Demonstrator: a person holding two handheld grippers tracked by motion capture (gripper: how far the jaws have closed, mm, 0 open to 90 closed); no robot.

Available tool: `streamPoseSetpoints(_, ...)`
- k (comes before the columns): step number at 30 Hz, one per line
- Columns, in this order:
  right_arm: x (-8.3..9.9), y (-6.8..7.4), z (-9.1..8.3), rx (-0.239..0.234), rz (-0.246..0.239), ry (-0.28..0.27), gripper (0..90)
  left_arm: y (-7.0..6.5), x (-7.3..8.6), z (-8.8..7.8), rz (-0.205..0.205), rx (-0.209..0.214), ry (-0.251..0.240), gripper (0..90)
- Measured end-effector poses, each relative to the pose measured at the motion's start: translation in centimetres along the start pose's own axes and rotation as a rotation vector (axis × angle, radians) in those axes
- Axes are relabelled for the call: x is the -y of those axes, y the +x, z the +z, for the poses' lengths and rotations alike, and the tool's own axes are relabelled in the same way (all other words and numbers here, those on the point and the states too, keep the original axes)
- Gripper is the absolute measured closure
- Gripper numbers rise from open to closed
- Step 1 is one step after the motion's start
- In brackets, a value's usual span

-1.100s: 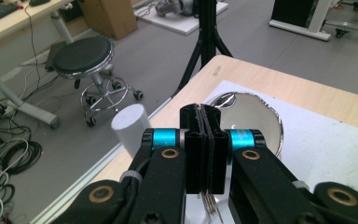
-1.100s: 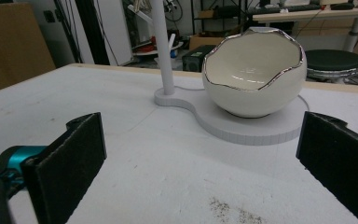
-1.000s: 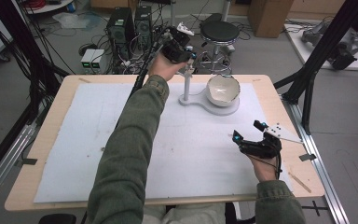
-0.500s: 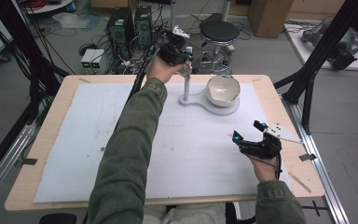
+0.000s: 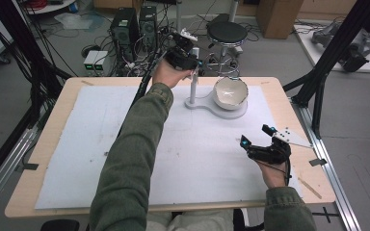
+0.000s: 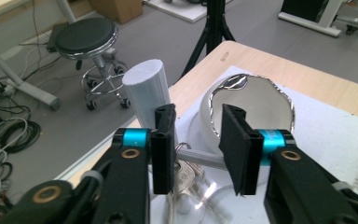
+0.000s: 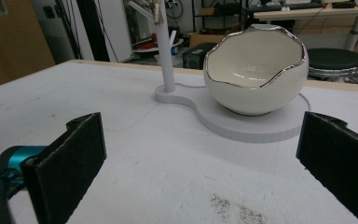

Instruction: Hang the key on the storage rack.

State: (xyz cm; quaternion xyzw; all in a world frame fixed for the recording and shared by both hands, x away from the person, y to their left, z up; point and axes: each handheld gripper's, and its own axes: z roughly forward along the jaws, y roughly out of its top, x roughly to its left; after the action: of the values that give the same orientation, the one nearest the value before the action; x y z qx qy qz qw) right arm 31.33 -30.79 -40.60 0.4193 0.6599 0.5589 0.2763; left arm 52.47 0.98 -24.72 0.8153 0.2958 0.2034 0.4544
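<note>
A white stand has an upright post [image 5: 192,85] and a round base [image 7: 242,125] that carries an egg-shaped white bowl [image 5: 230,91] with a silver rim. My left gripper [image 5: 185,53] is at the top of the post [image 6: 145,91]. Its jaws stand apart on either side of a grey side peg [image 6: 199,158], from which a bunch of keys [image 6: 182,176] hangs. Nothing is clamped between them. My right gripper [image 5: 256,135] rests wide open on the white sheet at the right, pointing at the bowl [image 7: 256,74] and post [image 7: 165,56].
A white sheet [image 5: 77,144] covers most of the wooden table [image 5: 53,115]. Beyond the far edge stand a black stool [image 5: 226,32], computer towers [image 5: 130,26] and loose cables. Black frame legs [image 5: 318,91] rise at the table's right.
My left gripper has shifted slightly at the top of the post. The right gripper has stayed where it was, open.
</note>
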Motion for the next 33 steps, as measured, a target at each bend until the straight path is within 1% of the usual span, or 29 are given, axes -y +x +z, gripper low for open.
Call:
streamPoseSetpoints(1, 0.0, 0.0, 0.0, 0.000, 0.000, 0.000, 0.4, 0.0, 0.0, 0.0, 0.000, 0.000, 0.000, 61.3)
streamPoseSetpoints(2, 0.0, 0.0, 0.0, 0.000, 0.000, 0.001, 0.4, -0.1, 0.0, -0.2, -0.009, 0.021, -0.005, 59.0)
streamPoseSetpoints(3, 0.0, 0.0, 0.0, 0.000, 0.000, 0.001, 0.4, -0.1, 0.0, -0.2, -0.009, 0.021, -0.005, 57.9)
streamPoseSetpoints(4, 0.0, 0.0, 0.0, -0.002, 0.000, 0.001, 0.4, -0.2, -0.1, -0.3, -0.013, 0.039, -0.015, 55.7)
streamPoseSetpoints(9, 0.0, 0.0, -0.1, 0.000, 0.003, 0.001, 0.4, -0.5, -0.3, -0.6, -0.009, 0.053, -0.031, 45.5)
streamPoseSetpoints(11, 0.0, 0.0, -0.1, 0.003, -0.003, -0.004, 0.5, -0.7, -0.4, -0.8, -0.006, 0.062, -0.037, 44.0)
streamPoseSetpoints(12, 0.0, 0.0, -0.2, 0.004, -0.003, -0.004, 0.4, -0.9, -0.3, -0.9, 0.003, 0.066, -0.040, 43.6)
streamPoseSetpoints(13, 0.0, 0.0, -0.2, 0.004, -0.001, -0.003, 0.5, -0.9, -0.3, -0.9, 0.003, 0.066, -0.040, 42.3)
streamPoseSetpoints(14, 0.0, 0.0, -0.2, 0.005, 0.002, -0.003, 0.4, -0.9, 0.0, -1.0, 0.016, 0.066, -0.053, 40.2)
streamPoseSetpoints(15, 0.0, 0.0, -0.2, 0.005, 0.002, -0.003, 0.4, -0.9, 0.0, -1.0, 0.016, 0.066, -0.053, 39.1)
streamPoseSetpoints(18, 0.0, 0.0, -0.2, 0.002, -0.003, -0.001, 0.5, -0.7, 0.7, -1.4, 0.006, 0.070, -0.076, 29.2)
streamPoseSetpoints(19, 0.1, 0.0, -0.2, 0.002, -0.004, -0.003, 0.5, -0.7, 1.0, -1.5, -0.001, 0.065, -0.080, 25.5)
streamPoseSetpoints(20, 0.0, 0.0, -0.2, 0.003, -0.005, -0.002, 0.4, -0.6, 1.2, -1.5, 0.002, 0.054, -0.075, 19.5)
streamPoseSetpoints(21, 0.0, 0.0, -0.2, 0.006, -0.006, -0.004, 0.5, -0.5, 1.5, -1.6, -0.003, 0.032, -0.072, 14.9)
streamPoseSetpoints(22, 0.0, 0.0, -0.3, 0.007, -0.004, -0.007, 0.5, -0.4, 1.8, -1.7, -0.011, 0.021, -0.072, 13.5)
streamPoseSetpoints(25, 0.0, 0.0, -0.3, 0.014, -0.003, -0.010, 0.5, 0.3, 2.7, -2.4, -0.044, 0.019, -0.090, 8.7)
streamPoseSetpoints(26, 0.0, 0.0, -0.3, 0.016, -0.003, -0.012, 0.5, 0.5, 2.9, -2.6, -0.054, 0.013, -0.095, 6.8)
streamPoseSetpoints(27, 0.0, 0.0, -0.3, 0.016, -0.003, -0.012, 0.5, 0.7, 3.2, -2.8, -0.058, 0.005, -0.097, 6.8)
streamPoseSetpoints(28, 0.0, 0.0, -0.3, 0.017, 0.000, -0.014, 0.5, 0.9, 3.4, -3.0, -0.067, -0.001, -0.104, 2.7)
streamPoseSetpoints(29, 0.0, 0.0, -0.3, 0.020, -0.002, -0.015, 0.5, 1.1, 3.6, -3.3, -0.075, -0.005, -0.107, 1.6)
streamPoseSetpoints(30, 0.0, 0.0, -0.3, 0.021, -0.004, -0.018, 0.5, 1.3, 4.1, -3.7, -0.085, -0.016, -0.122, 1.6)
streamPoseSetpoints(33, -0.1, 0.1, -0.3, 0.023, -0.002, -0.018, 0.5, 1.6, 4.5, -4.1, -0.091, -0.018, -0.120, 1.6)
